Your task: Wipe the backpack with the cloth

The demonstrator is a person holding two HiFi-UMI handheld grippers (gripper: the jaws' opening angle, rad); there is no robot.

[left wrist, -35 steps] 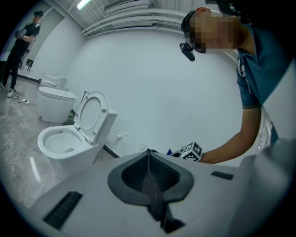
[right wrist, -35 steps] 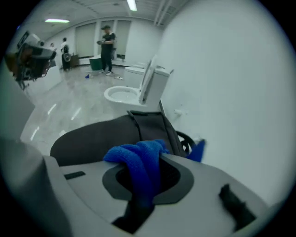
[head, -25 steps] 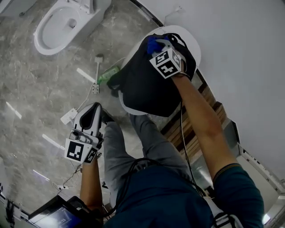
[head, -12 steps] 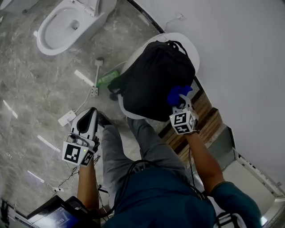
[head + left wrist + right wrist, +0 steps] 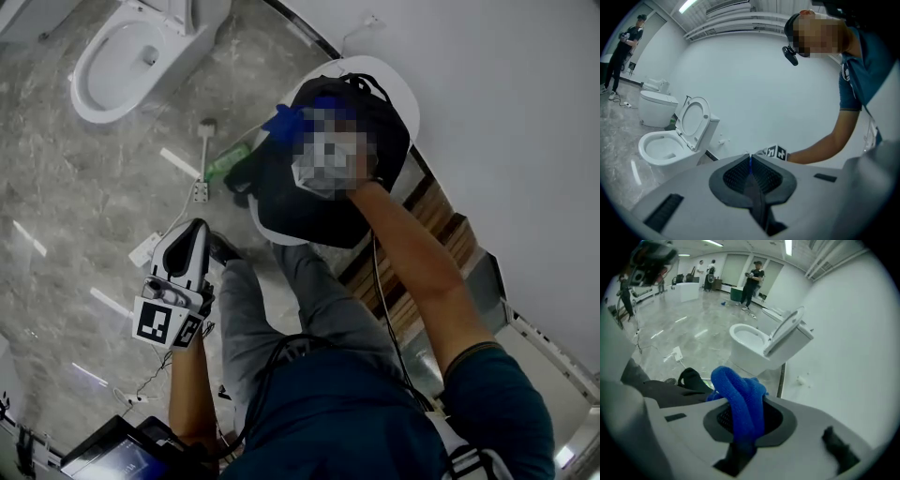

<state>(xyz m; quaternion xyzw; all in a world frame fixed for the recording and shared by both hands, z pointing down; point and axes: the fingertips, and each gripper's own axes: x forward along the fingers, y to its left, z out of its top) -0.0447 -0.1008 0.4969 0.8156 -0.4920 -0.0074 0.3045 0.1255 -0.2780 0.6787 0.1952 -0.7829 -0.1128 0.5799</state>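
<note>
Clamping fuzzy blue cloth (image 5: 738,390), right gripper (image 5: 743,420) sits over soft black backpack (image 5: 309,202), 12 o'clock, atop white oval surface (image 5: 410,94). Left gripper (image 5: 751,176) jaws together, empty, 8 o'clock, above glossy marble floor (image 5: 75,178).

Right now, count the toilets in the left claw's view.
2. An open toilet stands at left, lid up; a closed toilet sits behind it, farther left. Others may be hidden outside this view.
</note>
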